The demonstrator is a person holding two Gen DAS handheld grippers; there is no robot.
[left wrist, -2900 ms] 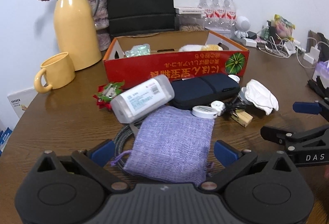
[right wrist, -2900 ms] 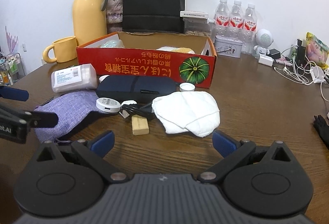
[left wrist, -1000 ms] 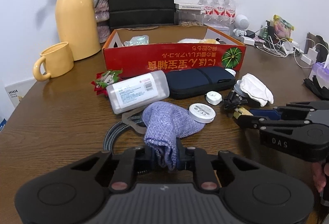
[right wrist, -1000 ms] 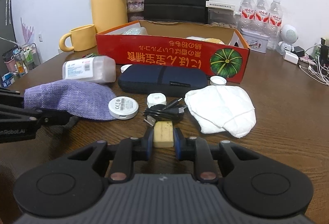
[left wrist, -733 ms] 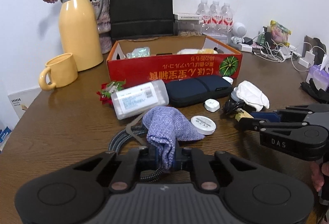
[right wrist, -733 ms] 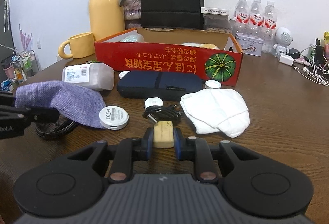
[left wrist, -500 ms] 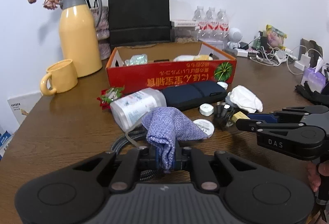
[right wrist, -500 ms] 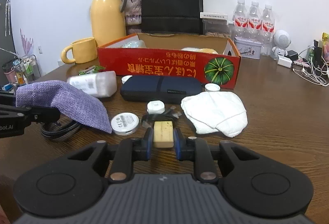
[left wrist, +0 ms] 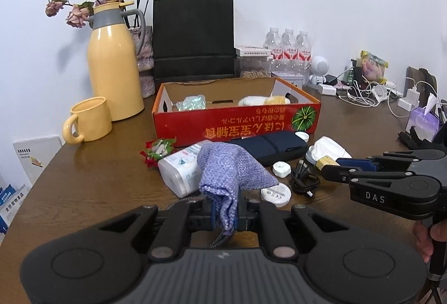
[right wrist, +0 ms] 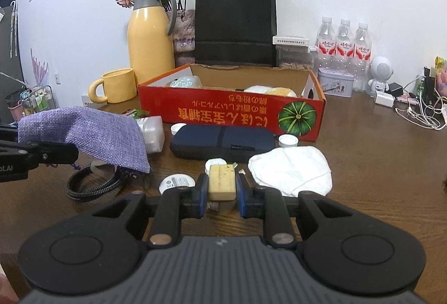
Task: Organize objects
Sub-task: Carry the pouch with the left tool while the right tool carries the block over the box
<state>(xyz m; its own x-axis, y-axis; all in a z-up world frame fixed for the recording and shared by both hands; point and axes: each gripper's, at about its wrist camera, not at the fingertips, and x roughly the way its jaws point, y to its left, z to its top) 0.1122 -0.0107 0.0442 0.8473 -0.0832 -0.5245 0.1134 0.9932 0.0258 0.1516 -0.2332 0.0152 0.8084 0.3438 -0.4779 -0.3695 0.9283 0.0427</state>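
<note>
My left gripper (left wrist: 225,216) is shut on a purple woven pouch (left wrist: 229,172) and holds it above the table; the pouch also shows in the right wrist view (right wrist: 83,130). My right gripper (right wrist: 222,193) is shut on a small tan block (right wrist: 222,182), lifted off the table; the block shows in the left wrist view (left wrist: 325,161). A red cardboard box (left wrist: 237,122) stands open behind, with a few items inside. In front of it lie a navy case (right wrist: 222,140), a white cloth (right wrist: 290,170), a plastic bottle (left wrist: 181,170), a round white disc (right wrist: 176,183) and a black cable (left wrist: 304,178).
A yellow jug (left wrist: 113,66) with dried flowers, a yellow mug (left wrist: 88,123) and a black paper bag (left wrist: 192,35) stand at the back. Water bottles (right wrist: 345,44), chargers and cables (left wrist: 363,97) fill the back right. A braided cord (right wrist: 89,188) lies at left.
Both grippers closed on their objects and lifted: the left raised the purple pouch off the table, the right raised the tan block. Both cameras have pulled up and back.
</note>
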